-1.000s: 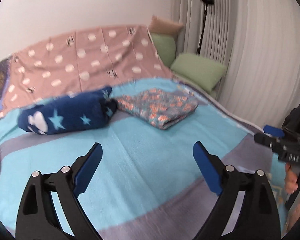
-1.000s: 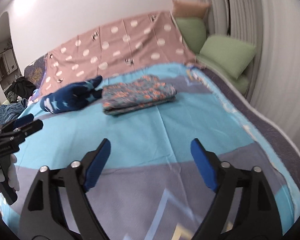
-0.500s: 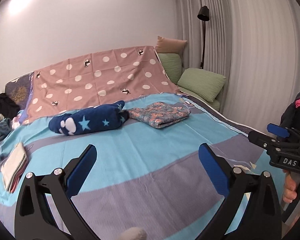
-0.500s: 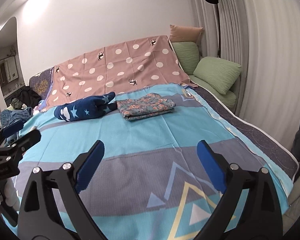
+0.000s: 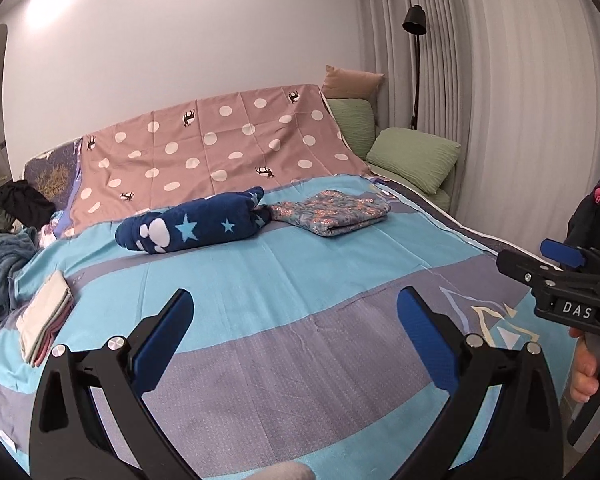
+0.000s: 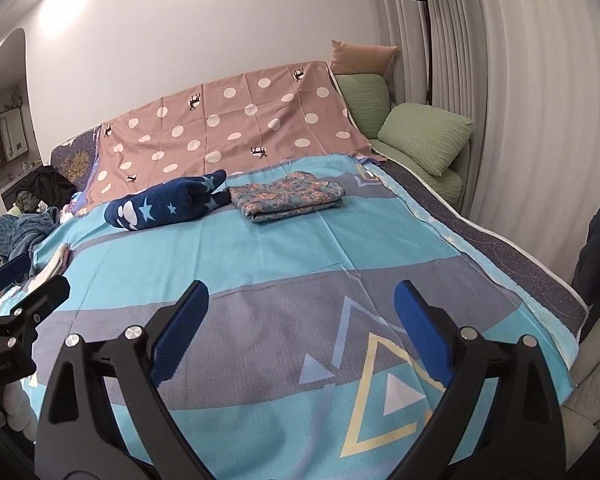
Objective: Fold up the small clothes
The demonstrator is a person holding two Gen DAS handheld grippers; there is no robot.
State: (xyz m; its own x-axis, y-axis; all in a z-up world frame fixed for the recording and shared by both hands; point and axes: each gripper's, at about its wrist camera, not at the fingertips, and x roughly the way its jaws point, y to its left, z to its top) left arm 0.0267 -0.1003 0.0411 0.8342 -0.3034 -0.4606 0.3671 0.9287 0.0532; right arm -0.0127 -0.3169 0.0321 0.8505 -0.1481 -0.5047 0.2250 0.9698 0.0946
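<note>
Only "DAS" reads, on the right claw [image 5: 560, 256]; both it and the left claw [image 5: 296, 320] gape wide, empty.

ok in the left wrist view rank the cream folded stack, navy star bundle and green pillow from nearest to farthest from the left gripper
1. cream folded stack, low on the left, beside the left gripper.
2. navy star bundle, mid-bed, left of centre.
3. green pillow, far right, by the curtain.

Folded floral garment [image 5: 332, 212]: grey-blue with orange print, lying flat on the turquoise bed cover [image 5: 260, 280] at the far side. Navy star-print garment [image 5: 192, 226]: bundled, lying just left of it, ends touching.
</note>
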